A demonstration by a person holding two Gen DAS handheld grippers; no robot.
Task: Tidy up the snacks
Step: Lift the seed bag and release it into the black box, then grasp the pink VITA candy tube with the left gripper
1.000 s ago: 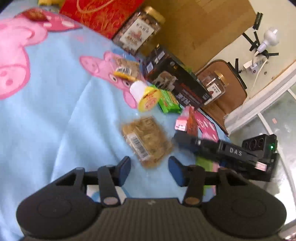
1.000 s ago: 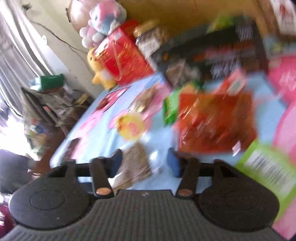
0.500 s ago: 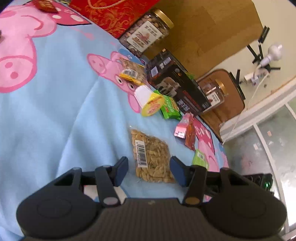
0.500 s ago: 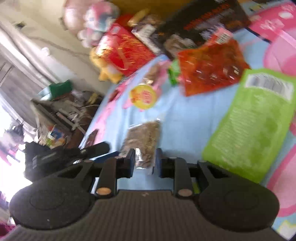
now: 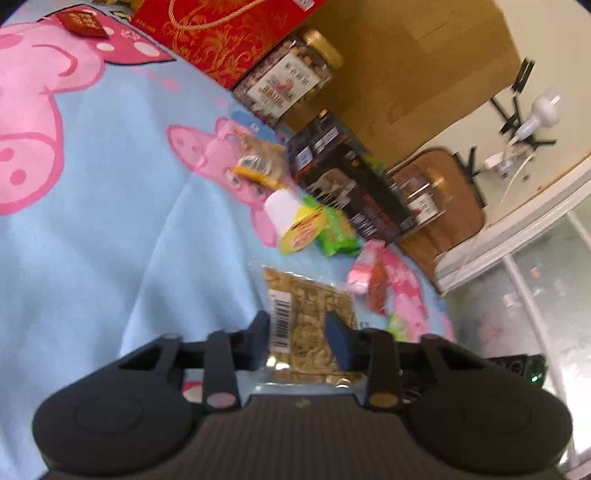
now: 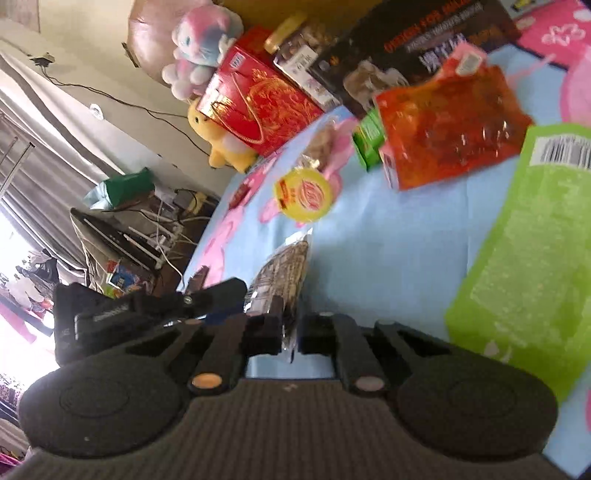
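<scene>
Light blue pig-print blanket point(image 5: 110, 206) is covered with snacks. Left wrist view, left to right: small red packet point(image 5: 83, 24) far top left, red gift box point(image 5: 225, 29), nut jar point(image 5: 288, 85) lying beside it, small clear snack bag point(image 5: 260, 160), white cup with yellow lid point(image 5: 295, 221) on its side, green packet point(image 5: 338, 230) touching it, black box point(image 5: 351, 184) behind, second jar point(image 5: 424, 195) past the box, pink-red pouch point(image 5: 369, 280).

Left gripper point(image 5: 301, 338): jaws narrow and just closing in, with the clear seed bag point(image 5: 314, 314) between them; pads sit at the bag's two sides, but firm contact is not clear.

Right wrist view, left to right: the left gripper's black body point(image 6: 147, 306) low at left, yellow plush point(image 6: 225, 144) and pink plush point(image 6: 203, 51) off the blanket edge, red gift box point(image 6: 258, 103), yellow-lidded cup point(image 6: 303, 194), seed bag point(image 6: 284, 273), orange-red pouch point(image 6: 450, 129), large lime-green bag point(image 6: 524, 251) at right.

Right gripper point(image 6: 290, 336): jaws have just closed to nearly together, pinching the near edge of the seed bag, which lies flat on the blanket near the cup.
</scene>
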